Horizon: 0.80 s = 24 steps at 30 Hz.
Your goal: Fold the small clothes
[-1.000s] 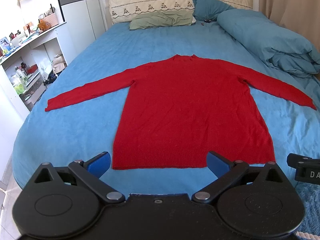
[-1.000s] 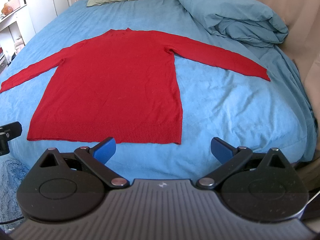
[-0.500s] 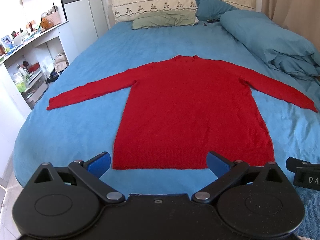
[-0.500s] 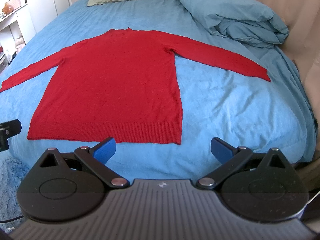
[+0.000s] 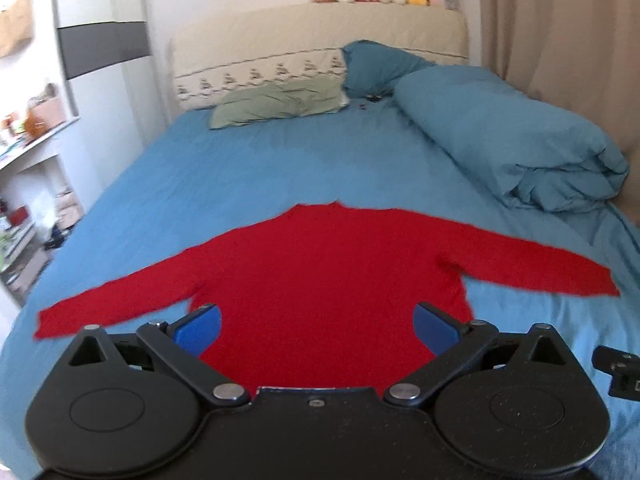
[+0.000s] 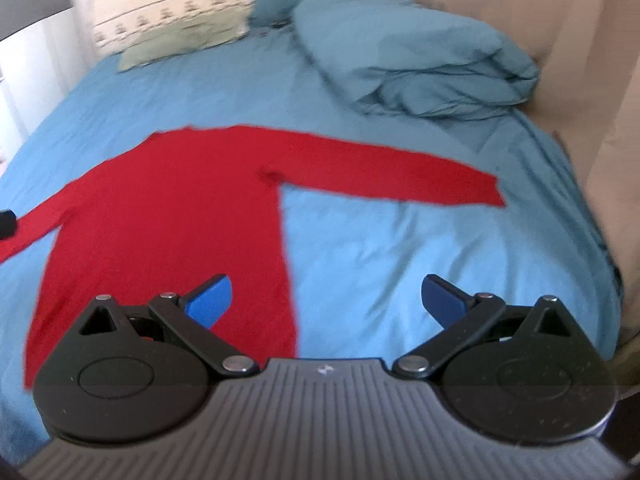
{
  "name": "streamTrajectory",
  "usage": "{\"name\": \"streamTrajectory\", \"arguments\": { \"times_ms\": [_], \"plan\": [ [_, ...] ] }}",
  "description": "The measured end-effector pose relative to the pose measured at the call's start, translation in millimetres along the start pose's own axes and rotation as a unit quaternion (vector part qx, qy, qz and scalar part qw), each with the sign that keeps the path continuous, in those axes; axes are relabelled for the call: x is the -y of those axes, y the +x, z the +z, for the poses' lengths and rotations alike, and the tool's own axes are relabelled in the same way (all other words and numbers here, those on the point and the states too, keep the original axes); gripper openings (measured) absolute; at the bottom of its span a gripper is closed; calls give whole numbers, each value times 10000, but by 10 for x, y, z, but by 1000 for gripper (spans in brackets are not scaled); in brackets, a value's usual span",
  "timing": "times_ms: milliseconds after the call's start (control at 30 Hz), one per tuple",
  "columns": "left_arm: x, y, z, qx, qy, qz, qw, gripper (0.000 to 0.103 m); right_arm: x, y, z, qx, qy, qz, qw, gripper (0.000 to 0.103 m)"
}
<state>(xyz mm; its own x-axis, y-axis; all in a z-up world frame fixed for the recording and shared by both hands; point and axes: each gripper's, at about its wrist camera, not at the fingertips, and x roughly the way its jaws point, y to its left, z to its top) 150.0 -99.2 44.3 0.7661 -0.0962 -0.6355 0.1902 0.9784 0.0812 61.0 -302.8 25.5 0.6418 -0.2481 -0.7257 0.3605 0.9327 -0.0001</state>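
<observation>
A red long-sleeved sweater [image 5: 320, 280] lies flat on the blue bed sheet [image 5: 248, 168], sleeves spread out to both sides. My left gripper [image 5: 318, 326] is open and empty, over the sweater's body; its hem is hidden under the gripper. In the right wrist view the sweater [image 6: 180, 216] fills the left half, with its right sleeve [image 6: 400, 176] stretching right. My right gripper [image 6: 326, 300] is open and empty, over the sweater's right side edge.
A rolled blue duvet [image 5: 504, 144] lies along the bed's right side, also in the right wrist view [image 6: 408, 52]. Green and blue pillows [image 5: 280, 100] lie at the headboard. White shelves [image 5: 28, 168] stand left of the bed. A beige curtain [image 6: 580, 80] hangs on the right.
Both grippers have moved forward over the bed and tilted up; the sweater now sits lower in both views and its hem has passed under the left gripper. Both stay open.
</observation>
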Motion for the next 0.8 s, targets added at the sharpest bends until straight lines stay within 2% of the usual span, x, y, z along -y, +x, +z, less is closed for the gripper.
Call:
{"name": "streamTrajectory", "arguments": {
  "times_ms": [133, 333, 467, 567, 633, 800],
  "plan": [
    [262, 647, 351, -180, 97, -376, 9991, 103, 279, 484, 376, -3, 350, -171, 9992, 103],
    [627, 1475, 530, -289, 264, -490, 9980, 103, 580, 1337, 622, -53, 600, -664, 9960, 103],
    [844, 2057, 489, -638, 432, -594, 9953, 103, 802, 1894, 650, -110, 920, -1001, 9907, 103],
    [971, 2330, 432, -526, 436, -873, 9938, 103, 1008, 2264, 611, -59, 1297, -1179, 9845, 103],
    [1052, 2494, 402, -509, 449, -935, 9933, 103, 1137, 2474, 569, -62, 1559, -1256, 9797, 103],
    [1183, 2959, 353, -1040, 469, -1058, 9878, 103, 1417, 2910, 367, -142, 2305, -1357, 9635, 103]
  ]
}}
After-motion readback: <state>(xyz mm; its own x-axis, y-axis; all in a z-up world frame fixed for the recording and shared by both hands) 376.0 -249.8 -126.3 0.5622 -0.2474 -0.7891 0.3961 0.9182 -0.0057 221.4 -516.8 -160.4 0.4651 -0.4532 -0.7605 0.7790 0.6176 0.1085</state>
